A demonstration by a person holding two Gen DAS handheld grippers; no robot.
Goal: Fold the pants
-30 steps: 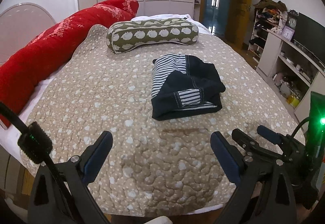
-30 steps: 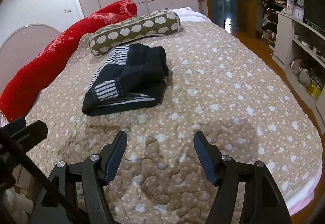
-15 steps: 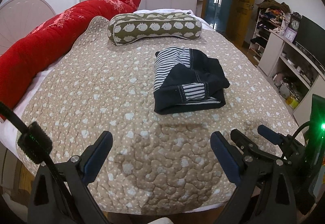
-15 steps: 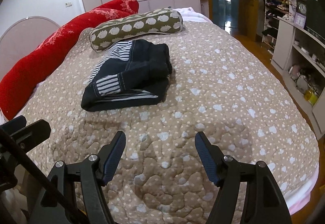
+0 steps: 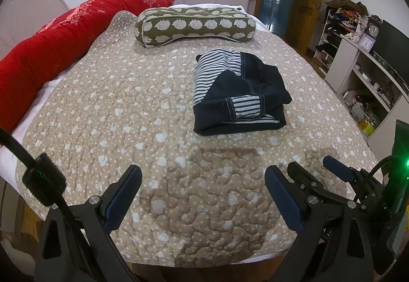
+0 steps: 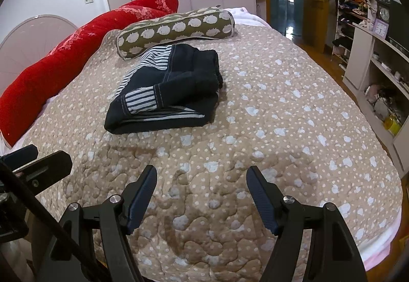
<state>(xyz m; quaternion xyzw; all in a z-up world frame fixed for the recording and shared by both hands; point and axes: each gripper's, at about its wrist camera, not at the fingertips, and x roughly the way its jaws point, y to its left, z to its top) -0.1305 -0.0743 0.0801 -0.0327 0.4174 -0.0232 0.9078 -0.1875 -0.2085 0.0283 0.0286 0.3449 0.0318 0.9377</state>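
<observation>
Little has shifted since the earlier frame; both views sit slightly nearer the pants [image 5: 237, 98]; left tool [image 5: 202, 195] and right tool [image 6: 202, 197] gape wide, empty; pants lie folded mid-bed (soft, limp, light); grip at hem edges.

We noted that the left tool [image 5: 203, 195] had black angular arms carrying dark blue ribbed pads [image 5: 282, 196], each arm fixed by a round silver screw. A black cable ran across the left wrist view's lower left corner, with a ribbed black collar showing small green glints. The right tool [image 6: 202, 196] matched: black frame, dark blue ribbed pads [image 6: 260, 201], two silver screws per arm. In the left wrist view, its body [image 5: 400, 169] bore a lit green lamp and a thin black looped cable.
</observation>
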